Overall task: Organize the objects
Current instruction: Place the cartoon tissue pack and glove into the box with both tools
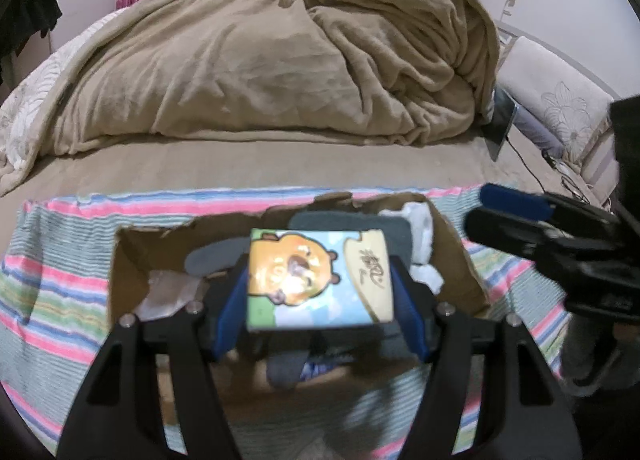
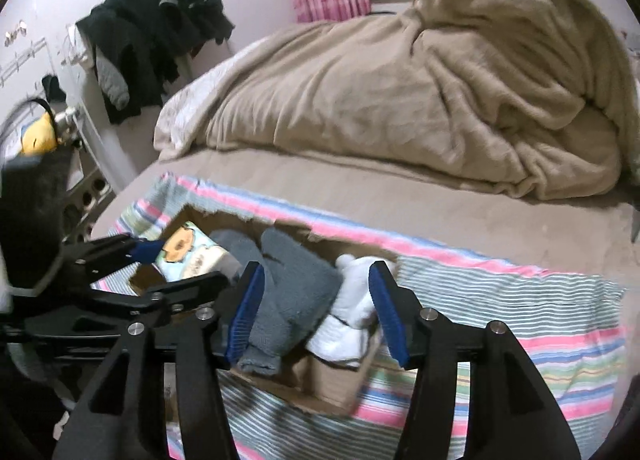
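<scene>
My left gripper is shut on a small pack printed with a cartoon bear, its blue pads pressing both sides. It holds the pack just above an open cardboard box that contains grey socks and white socks. In the right wrist view the right gripper stands open over the same box, with the grey socks and white socks lying below its pads, untouched. The left gripper with the pack shows at the left. The right gripper hovers by the box's right wall.
The box sits on a striped towel spread over a bed. A bunched tan blanket fills the far half. A tablet with a cable and a pillow lie at the right. Dark clothes hang beside the bed.
</scene>
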Motion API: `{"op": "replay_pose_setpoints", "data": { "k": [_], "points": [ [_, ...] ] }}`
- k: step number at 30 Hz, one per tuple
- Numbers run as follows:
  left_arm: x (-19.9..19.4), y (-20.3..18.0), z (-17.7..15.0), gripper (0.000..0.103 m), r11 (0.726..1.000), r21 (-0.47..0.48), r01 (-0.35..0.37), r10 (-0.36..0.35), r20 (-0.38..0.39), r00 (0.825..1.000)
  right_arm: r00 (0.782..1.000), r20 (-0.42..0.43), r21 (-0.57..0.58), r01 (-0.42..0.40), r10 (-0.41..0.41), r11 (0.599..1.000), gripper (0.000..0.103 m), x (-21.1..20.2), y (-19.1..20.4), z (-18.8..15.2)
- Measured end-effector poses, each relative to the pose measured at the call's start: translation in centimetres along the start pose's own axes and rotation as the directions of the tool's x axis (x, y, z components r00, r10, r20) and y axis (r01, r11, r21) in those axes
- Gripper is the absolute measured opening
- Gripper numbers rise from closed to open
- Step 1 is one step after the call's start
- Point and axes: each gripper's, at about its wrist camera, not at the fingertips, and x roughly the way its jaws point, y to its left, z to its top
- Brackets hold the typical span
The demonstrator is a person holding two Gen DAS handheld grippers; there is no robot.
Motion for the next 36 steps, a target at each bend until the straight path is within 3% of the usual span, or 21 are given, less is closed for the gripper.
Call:
{"op": "replay_pose_setpoints", "data": {
  "k": [8,13,18,21,36],
  "points": [
    [4.8,0.1,0.0,0.069,1.0,0.007,-0.006,0.006,-0.075,0.997,1.0,-0.011,0.036,0.023,-0.023,0.999,0.058,-1.0,-0.6,-1.2],
    [4.8,0.1,0.0,0.073,1.0,0.006,-0.022,0.022,-0.088,0.996,0.999,-0.016,0.062,0.041,-0.04,0.997,0.058,-2.0,-0.7,-2.3],
    [2.2,0.0,0.1,0.08,0.999,0.001,-0.034,0.034,-0.053,0.998,0.998,-0.013,0.068,0.066,-0.066,0.995,0.059,-3.4,-0.1,-3.0],
    [-0.3,0.0,0.0,0.082,0.999,0.006,-0.033,0.033,-0.019,0.999,0.997,-0.005,0.07,0.072,-0.072,0.995,0.069,-4.0,0.6,-3.2],
    [-8.6,3.3,-4.0,0.084,0.997,-0.054,-0.05,0.051,0.022,0.998,0.997,-0.071,0.011,0.03,-0.029,0.999,0.07,-3.4,6.2,-5.8]
  ]
}}
